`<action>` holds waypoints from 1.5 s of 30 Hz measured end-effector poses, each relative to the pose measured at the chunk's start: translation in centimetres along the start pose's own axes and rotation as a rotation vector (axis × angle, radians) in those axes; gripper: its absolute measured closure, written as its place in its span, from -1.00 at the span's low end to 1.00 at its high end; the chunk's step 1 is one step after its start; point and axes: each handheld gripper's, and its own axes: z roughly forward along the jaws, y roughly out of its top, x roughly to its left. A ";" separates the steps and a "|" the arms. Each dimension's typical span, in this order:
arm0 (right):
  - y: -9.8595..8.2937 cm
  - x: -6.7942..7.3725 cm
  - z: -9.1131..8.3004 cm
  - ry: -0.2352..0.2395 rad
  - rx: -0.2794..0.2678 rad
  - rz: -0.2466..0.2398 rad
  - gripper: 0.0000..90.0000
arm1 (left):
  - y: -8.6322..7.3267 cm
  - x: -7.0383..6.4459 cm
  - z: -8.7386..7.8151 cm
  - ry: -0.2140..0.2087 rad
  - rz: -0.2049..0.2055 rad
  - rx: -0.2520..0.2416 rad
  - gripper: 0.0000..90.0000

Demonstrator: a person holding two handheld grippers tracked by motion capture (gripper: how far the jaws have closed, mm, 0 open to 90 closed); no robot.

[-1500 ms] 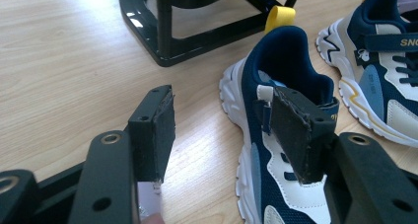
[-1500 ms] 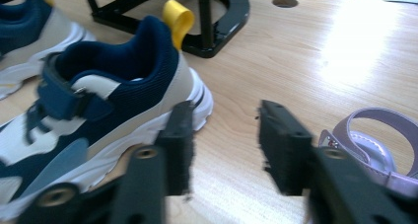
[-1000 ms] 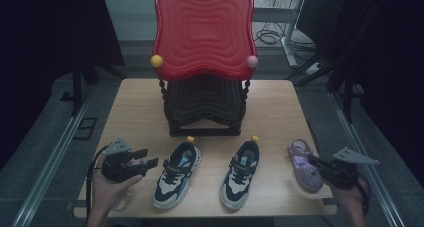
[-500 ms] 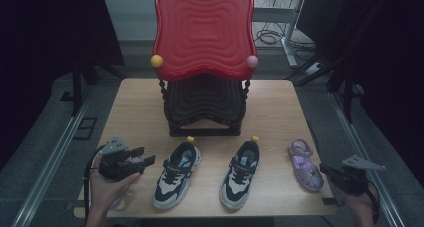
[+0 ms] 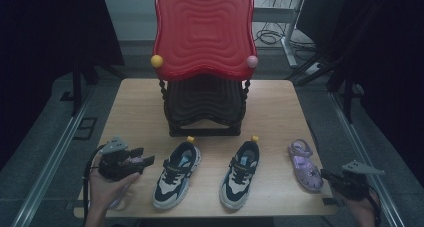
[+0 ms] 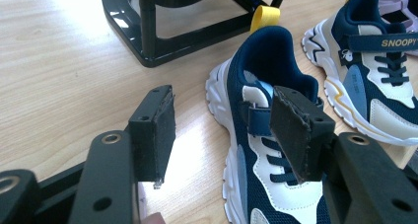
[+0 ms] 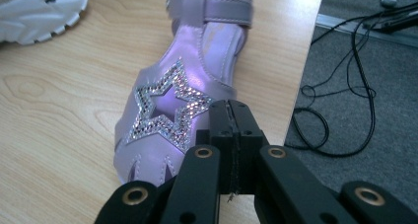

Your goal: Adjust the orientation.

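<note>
Two navy-and-white sneakers stand side by side near the table's front, one at the left (image 5: 176, 174) (image 6: 266, 135) and one at the right (image 5: 240, 174) (image 6: 374, 71). A purple sandal (image 5: 305, 164) (image 7: 167, 100) with a glitter star lies at the front right. My left gripper (image 5: 145, 162) (image 6: 222, 130) hovers open just left of the left sneaker, nothing between its pads. My right gripper (image 5: 327, 176) (image 7: 230, 110) is shut and empty, just behind the sandal's toe by the table's right edge.
A tall red-and-black rack (image 5: 202, 37) stands mid-table behind the shoes, its black base (image 6: 162, 51) close to the left sneaker. A pale lilac shape (image 5: 120, 202) lies partly hidden under my left hand. Cables (image 7: 345, 110) trail on the floor past the table edge (image 5: 320, 152).
My right gripper has drawn back from the sandal toward the table's front right corner. The left gripper has barely shifted.
</note>
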 end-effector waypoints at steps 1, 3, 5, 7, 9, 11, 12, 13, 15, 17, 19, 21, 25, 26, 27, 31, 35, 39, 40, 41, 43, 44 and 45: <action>0.0 0.1 0.0 0.003 0.004 -0.001 0.99 | 0.0 0.0 0.1 -0.003 0.002 0.002 -0.05; 0.0 0.3 -0.1 0.020 0.003 -0.003 0.99 | 0.0 -0.1 0.1 -0.006 0.006 0.001 -0.05; 0.1 0.7 0.0 0.027 0.007 -0.014 0.99 | 0.0 -0.1 0.0 -0.009 0.009 0.002 -0.05; 0.3 1.1 0.2 0.040 0.016 -0.027 0.99 | 0.0 0.0 -0.1 -0.008 0.009 0.000 -0.06; 0.5 1.5 0.3 0.049 0.018 -0.040 0.99 | 0.0 0.1 -0.2 -0.008 0.006 -0.001 -0.06; 0.8 1.9 0.3 0.043 0.028 -0.049 0.99 | 0.0 0.1 -0.2 -0.006 0.004 -0.001 -0.06; 0.8 1.9 0.3 0.043 0.028 -0.049 0.99 | 0.0 0.1 -0.2 -0.007 0.005 0.000 -0.06; 0.8 2.0 0.3 0.042 0.033 -0.051 0.99 | 0.0 0.1 -0.2 -0.009 0.004 0.002 -0.06; 0.9 2.2 0.4 0.042 0.034 -0.058 0.99 | 0.0 0.2 -0.1 -0.011 0.005 0.008 -0.06; 1.0 2.4 0.4 0.046 0.041 -0.058 0.99 | -0.1 0.2 0.0 -0.013 0.007 0.012 -0.06; 1.1 2.5 0.4 0.054 0.044 -0.060 0.99 | -0.1 0.2 0.0 -0.014 0.006 0.017 -0.06; 1.2 2.7 0.5 0.060 0.051 -0.063 0.99 | -0.1 0.3 0.0 -0.014 0.004 0.018 -0.07; 1.5 3.2 0.7 0.083 0.059 -0.069 0.99 | -0.1 0.3 0.0 -0.014 0.001 0.020 -0.07; 1.6 3.4 0.8 0.090 0.064 -0.074 0.99 | -0.1 0.3 0.0 -0.014 0.001 0.019 -0.07; 1.7 3.6 0.8 0.093 0.064 -0.082 0.99 | -0.1 0.3 0.0 -0.014 0.000 0.019 -0.07; 2.0 4.4 1.3 0.114 0.064 -0.092 0.99 | -0.1 0.4 0.0 -0.015 0.002 0.021 -0.08; 2.3 5.2 2.0 0.137 0.063 -0.085 0.99 | -0.2 0.5 0.0 -0.015 0.000 0.025 -0.08; 2.8 6.5 2.9 0.097 0.090 -0.120 0.99 | -0.2 0.5 0.0 -0.012 -0.004 0.024 -0.08; 2.8 6.5 2.9 0.097 0.090 -0.120 0.99 | -0.2 0.5 0.0 -0.012 -0.004 0.025 -0.08; 2.9 6.8 3.1 0.085 0.092 -0.124 0.99 | -0.2 0.6 0.0 -0.015 -0.001 0.026 -0.08; 3.2 7.2 3.3 0.057 0.095 -0.135 0.99 | -0.2 0.5 0.2 -0.015 -0.003 0.028 -0.08; 3.3 7.4 3.4 0.047 0.096 -0.139 0.99 | -0.2 0.5 0.2 -0.015 -0.002 0.031 -0.08; 3.3 7.5 3.5 0.042 0.096 -0.142 0.99 | -0.2 0.5 0.2 -0.016 -0.001 0.033 -0.08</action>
